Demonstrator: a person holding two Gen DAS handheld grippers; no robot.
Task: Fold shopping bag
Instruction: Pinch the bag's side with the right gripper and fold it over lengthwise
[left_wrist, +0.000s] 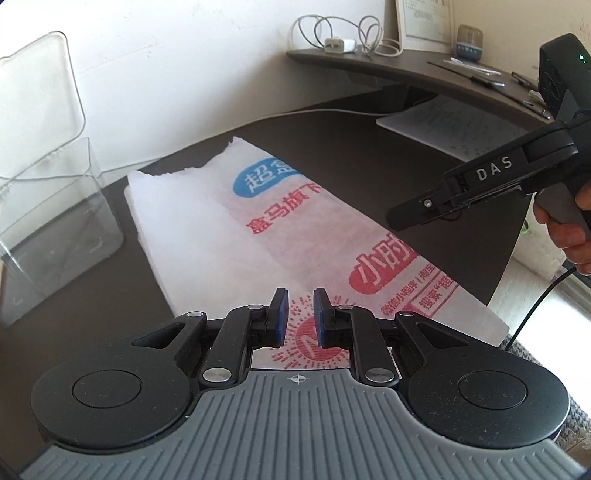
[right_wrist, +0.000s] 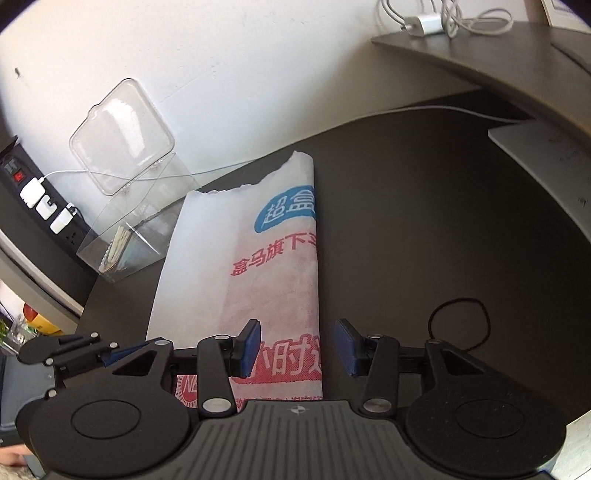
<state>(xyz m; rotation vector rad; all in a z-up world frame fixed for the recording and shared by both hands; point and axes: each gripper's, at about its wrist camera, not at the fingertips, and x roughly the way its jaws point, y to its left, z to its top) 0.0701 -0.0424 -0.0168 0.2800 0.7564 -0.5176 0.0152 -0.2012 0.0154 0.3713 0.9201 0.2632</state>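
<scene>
Shopping bag (left_wrist: 236, 221) reads "盒马旗下"; right gripper (left_wrist: 410, 212) reads "DAS"

Bag (right_wrist: 255, 266) on table (right_wrist: 424, 221) — box (right_wrist: 136, 221) leftward

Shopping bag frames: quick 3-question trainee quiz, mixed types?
1. True or false: the white non-woven shopping bag with red and blue print lies flat in a long strip on the dark table.
2. Which gripper's fingers gape wider: left gripper or right gripper?
3. The clear plastic box with open hinged lid sits: A) on the bag, B) beside the bag by the wall, C) on the shelf.

Key: 1 true; 2 right; 3 B.
</scene>
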